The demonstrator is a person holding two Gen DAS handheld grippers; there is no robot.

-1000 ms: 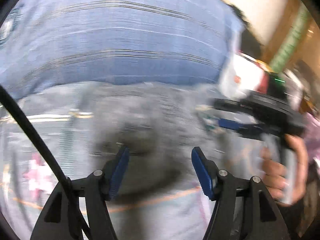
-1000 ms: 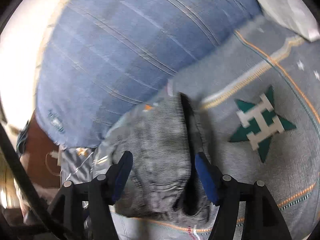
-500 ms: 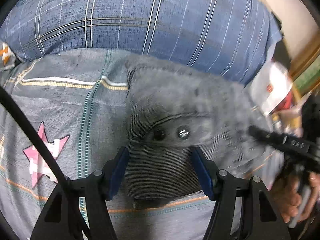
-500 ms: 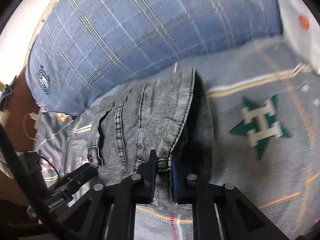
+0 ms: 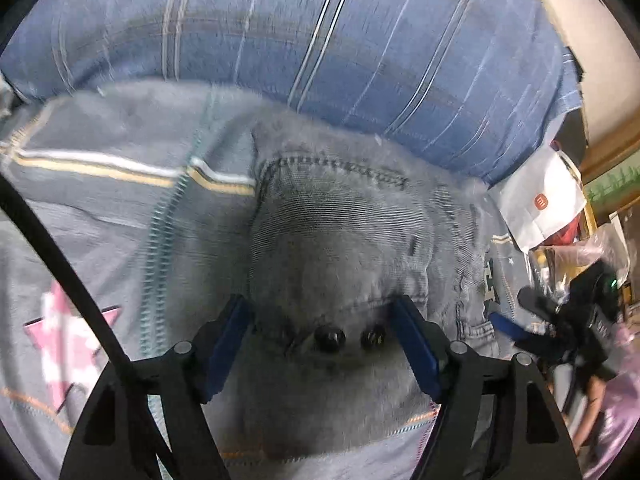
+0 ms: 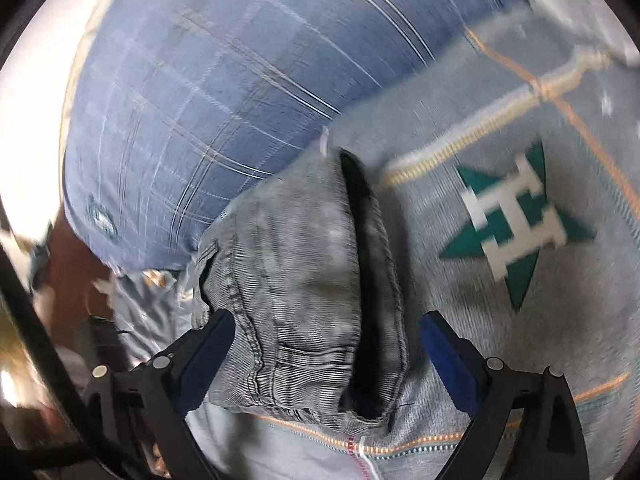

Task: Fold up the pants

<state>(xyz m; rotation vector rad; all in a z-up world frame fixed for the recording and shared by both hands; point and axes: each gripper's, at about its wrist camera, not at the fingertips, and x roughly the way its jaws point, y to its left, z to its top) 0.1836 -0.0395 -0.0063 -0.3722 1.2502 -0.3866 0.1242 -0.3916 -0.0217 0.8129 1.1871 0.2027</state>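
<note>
The grey denim pants (image 5: 340, 248) lie folded in a compact bundle on a grey patterned bedspread (image 5: 120, 208). Two dark buttons (image 5: 348, 338) face the left wrist view. My left gripper (image 5: 322, 344) is open, its blue pads either side of the buttoned end. In the right wrist view the pants (image 6: 296, 280) show a folded edge with a dark opening. My right gripper (image 6: 326, 344) is open, its pads apart on each side of the bundle. The right gripper also shows at the right edge of the left wrist view (image 5: 520, 320), near the pants.
A blue plaid pillow (image 5: 320, 48) lies just behind the pants, also in the right wrist view (image 6: 208, 112). A white paper bag (image 5: 540, 204) and clutter sit at the bed's right end. A pink star (image 5: 64, 344) and a green star (image 6: 516, 220) mark the bedspread.
My right gripper was shut on the pants' edge half a second ago and has opened and let go. My left gripper stayed open and moved in closer over the buttons.
</note>
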